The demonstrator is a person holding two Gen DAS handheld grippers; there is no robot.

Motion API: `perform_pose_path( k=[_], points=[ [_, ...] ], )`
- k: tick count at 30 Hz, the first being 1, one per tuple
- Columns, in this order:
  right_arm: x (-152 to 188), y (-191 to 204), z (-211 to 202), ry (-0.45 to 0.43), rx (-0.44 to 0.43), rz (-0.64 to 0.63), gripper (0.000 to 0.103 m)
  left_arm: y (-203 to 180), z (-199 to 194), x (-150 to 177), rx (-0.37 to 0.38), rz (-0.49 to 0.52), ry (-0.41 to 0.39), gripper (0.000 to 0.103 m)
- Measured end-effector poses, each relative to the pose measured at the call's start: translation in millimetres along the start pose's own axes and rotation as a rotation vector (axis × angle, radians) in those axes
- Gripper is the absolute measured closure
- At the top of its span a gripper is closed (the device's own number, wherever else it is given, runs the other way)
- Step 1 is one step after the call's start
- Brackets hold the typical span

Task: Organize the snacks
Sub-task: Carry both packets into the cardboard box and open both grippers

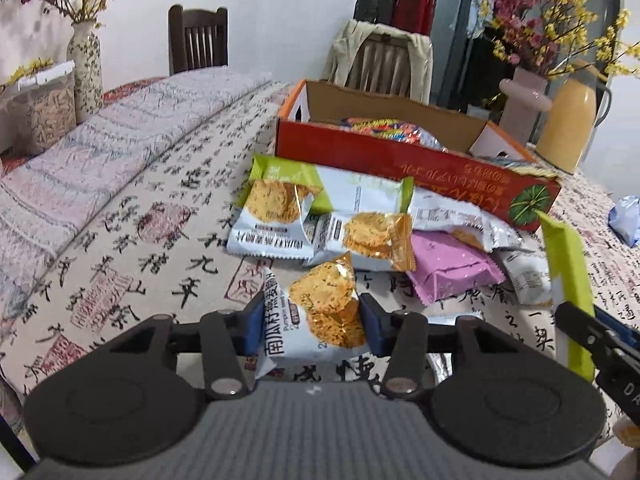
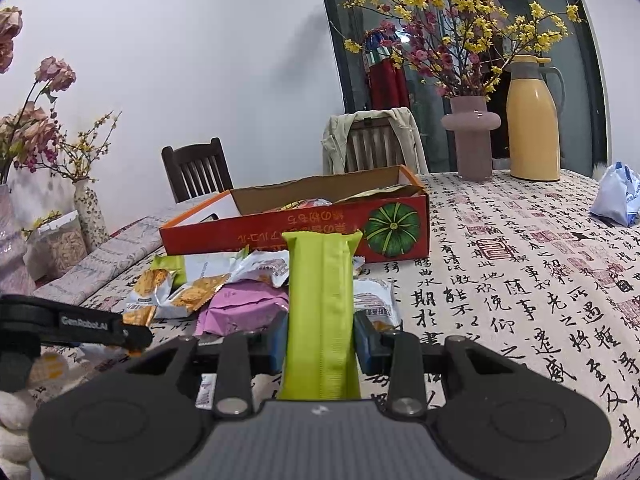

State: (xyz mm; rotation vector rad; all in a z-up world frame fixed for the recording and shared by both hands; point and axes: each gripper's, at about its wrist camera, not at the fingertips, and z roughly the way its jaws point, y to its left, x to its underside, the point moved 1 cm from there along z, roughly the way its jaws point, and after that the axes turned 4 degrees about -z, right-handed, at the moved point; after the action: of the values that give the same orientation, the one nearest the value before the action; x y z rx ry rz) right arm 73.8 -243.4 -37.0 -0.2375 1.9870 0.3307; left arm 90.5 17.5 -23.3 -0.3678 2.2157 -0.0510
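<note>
A white and orange cracker packet [image 1: 320, 316] sits between the blue pads of my left gripper [image 1: 308, 322], which is shut on it just above the tablecloth. My right gripper [image 2: 320, 342] is shut on a long lime-green packet [image 2: 320, 280] that stands up between its pads; the same green packet [image 1: 568, 264] shows at the right edge of the left wrist view. Beyond both lies a loose pile of cracker packets [image 1: 280, 208] and a purple packet [image 1: 452, 268]. Behind the pile stands an open red pumpkin-print box [image 1: 360, 148] [image 2: 260, 240] with snacks inside.
A calligraphy-print tablecloth [image 2: 520, 280] covers the table. A pink vase [image 2: 472, 140] with flowering branches and a yellow thermos [image 2: 534, 120] stand at the back right, with a blue-white bag [image 2: 616, 196] at the far right. Two chairs are behind the table, and more vases [image 1: 86, 68] stand at the left.
</note>
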Motion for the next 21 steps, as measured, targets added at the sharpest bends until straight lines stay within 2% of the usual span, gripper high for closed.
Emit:
perform_pose_path(
  k=[11, 21],
  points=[
    [-11, 4, -3, -0.038, 0.008, -0.03, 0.07, -12, -23, -21, 0.064, 0.044, -0.13, 0.054],
    [-49, 3, 10, -0.102, 0.035, -0.057, 0.07, -33, -21, -62, 0.107, 0.07, -0.215, 0.054]
  ],
)
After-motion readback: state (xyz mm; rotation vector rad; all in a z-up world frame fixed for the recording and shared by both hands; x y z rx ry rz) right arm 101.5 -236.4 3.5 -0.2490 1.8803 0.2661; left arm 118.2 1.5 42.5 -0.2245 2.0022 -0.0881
